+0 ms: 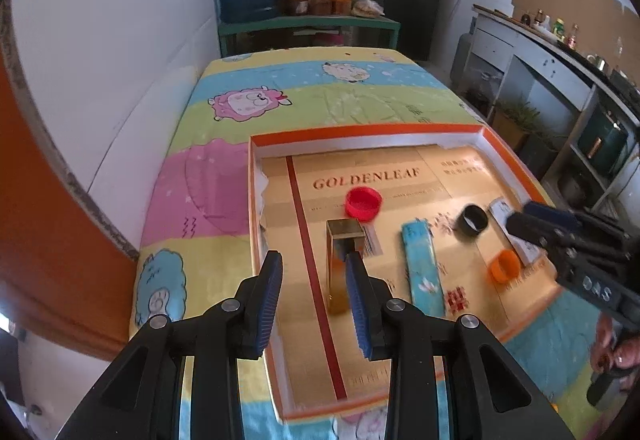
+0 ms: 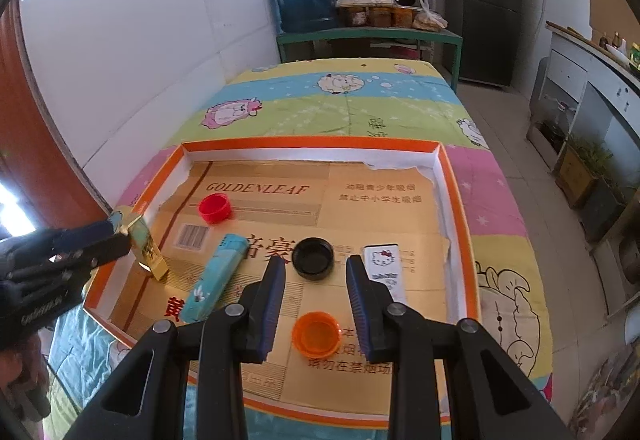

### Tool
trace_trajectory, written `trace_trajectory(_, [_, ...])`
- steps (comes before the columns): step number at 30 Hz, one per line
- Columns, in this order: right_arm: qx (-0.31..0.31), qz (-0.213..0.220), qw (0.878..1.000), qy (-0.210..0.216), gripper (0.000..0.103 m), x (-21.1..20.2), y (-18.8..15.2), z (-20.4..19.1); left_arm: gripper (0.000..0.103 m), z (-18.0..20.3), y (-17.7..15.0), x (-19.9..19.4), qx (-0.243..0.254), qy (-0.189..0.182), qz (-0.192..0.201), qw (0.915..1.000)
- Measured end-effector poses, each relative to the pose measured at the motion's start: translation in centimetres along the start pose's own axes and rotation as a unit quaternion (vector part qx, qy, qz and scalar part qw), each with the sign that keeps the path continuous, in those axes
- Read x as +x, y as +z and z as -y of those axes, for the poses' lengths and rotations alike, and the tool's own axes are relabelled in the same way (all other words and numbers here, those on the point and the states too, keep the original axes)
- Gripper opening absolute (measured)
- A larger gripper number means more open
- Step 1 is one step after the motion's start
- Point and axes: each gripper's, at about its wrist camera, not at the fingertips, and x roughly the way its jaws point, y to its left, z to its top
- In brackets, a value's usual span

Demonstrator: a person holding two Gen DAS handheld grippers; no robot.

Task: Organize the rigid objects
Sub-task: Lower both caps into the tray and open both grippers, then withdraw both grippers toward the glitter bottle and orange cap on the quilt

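Gold box (image 1: 343,264) first, since the next move is probably decided by it. It is stood on end inside the orange-rimmed tray (image 1: 360,129), near the tray's left side, with its long axis running up and down. A slight lean is seen in the right wrist view, though that could just be the lens.

From the left gripper (image 1: 313,256) the box is found straight ahead and a bit to the right. It is lined up with the right-hand pad (image 1: 356,300) rather than centred in the gap. The jaws are spread and nothing is pinched between them. Whether that pad is brushed by the box can't be told from here. The left hand is clearly the nearer one, so a small sideways shift would be needed before any squeeze, or the box could be knocked over.

Looks-wise, a tall, narrow, shiny gold case with hard flat faces is shown, so a firm grip across the narrow sides should be allowed.

The right gripper (image 2: 316,260) is held over the tray's right half, jaws also apart and empty, with the orange cap (image 2: 316,334) seen below the gap. The red cap (image 1: 362,201), blue lighter (image 1: 422,268), black cap (image 2: 312,256) and white lighter (image 2: 384,264) are scattered loose on the tray floor.
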Motion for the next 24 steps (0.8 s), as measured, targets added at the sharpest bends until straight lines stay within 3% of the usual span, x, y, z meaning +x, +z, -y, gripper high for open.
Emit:
trace_trajectory(9, [0.004,0.004,1.0,0.0,0.032,-0.6,-0.5,0.3,0.034,-0.1,0.5,-0.1,-0.01,-0.003,0.012,0.9999])
trace_trajectory(24, [0.007,0.015,1.0,0.003,0.032,-5.2,-3.5,-1.5,0.034,0.7,-3.5,-7.0,-0.041,-0.05,0.049,0.9967])
